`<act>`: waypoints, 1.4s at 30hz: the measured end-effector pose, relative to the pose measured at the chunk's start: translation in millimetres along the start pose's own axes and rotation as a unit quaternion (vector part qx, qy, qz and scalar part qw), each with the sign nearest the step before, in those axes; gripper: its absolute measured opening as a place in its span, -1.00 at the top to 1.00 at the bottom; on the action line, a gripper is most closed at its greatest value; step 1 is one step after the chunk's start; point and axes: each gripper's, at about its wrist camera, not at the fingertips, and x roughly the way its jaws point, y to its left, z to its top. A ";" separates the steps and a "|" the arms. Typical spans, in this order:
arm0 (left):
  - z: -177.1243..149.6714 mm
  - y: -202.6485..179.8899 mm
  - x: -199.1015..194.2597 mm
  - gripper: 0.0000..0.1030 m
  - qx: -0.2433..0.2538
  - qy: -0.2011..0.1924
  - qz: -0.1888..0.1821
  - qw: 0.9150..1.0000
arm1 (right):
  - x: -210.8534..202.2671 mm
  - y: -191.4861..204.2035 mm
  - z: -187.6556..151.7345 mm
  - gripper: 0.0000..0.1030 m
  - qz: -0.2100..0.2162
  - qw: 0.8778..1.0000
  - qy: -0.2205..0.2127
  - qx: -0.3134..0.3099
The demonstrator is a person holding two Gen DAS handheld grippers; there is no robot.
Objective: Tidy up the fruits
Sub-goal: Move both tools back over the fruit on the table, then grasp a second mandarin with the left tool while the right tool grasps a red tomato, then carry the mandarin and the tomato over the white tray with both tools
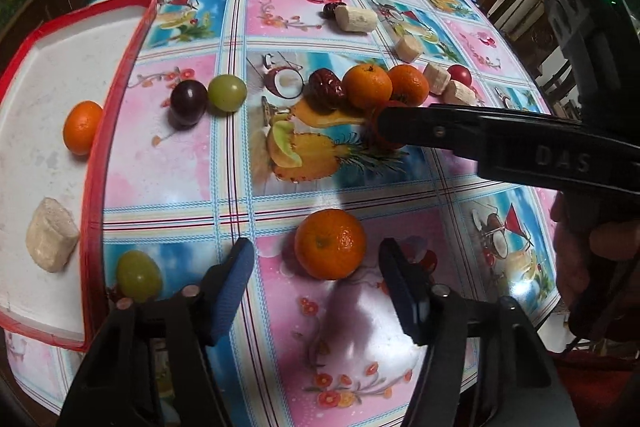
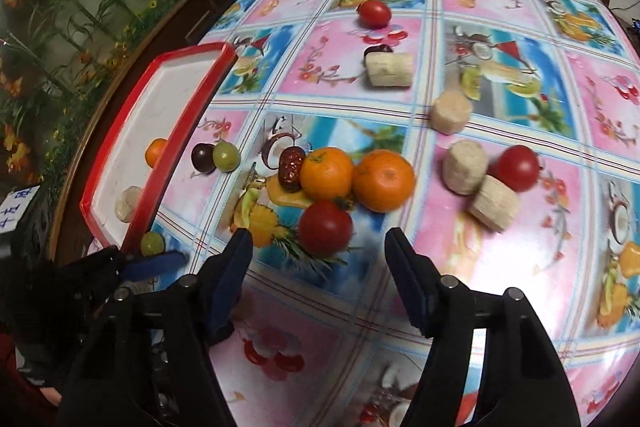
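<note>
Left wrist view: left gripper [image 1: 316,287] jaws apart, straddling a loose orange [image 1: 330,243] on the counter [image 1: 180,155], not pinching yet. Right gripper [image 2: 318,269] jaws likewise apart just short of a tomato [image 2: 325,227]; both probably bound for the red-rimmed tray [image 1: 94,163], which already holds fruit.

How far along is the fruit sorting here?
Early. The red tray holds only one orange and one banana piece. Left tool straddles an orange, right tool a tomato; neither gripped. Most fruit remains on the table.
</note>
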 end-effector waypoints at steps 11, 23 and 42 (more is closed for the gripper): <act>3.2 -7.4 4.9 0.32 0.014 0.007 -0.012 1.000 | 22.6 1.9 5.4 0.24 -0.024 0.999 0.025 -0.006; 7.6 3.1 -7.9 0.32 0.002 -0.006 -0.018 1.000 | 8.6 9.4 -1.3 0.32 -0.015 1.000 0.016 -0.012; 11.8 31.9 -41.5 0.32 -0.023 -0.049 0.002 0.999 | -4.7 43.1 3.6 0.32 0.011 0.999 0.000 -0.035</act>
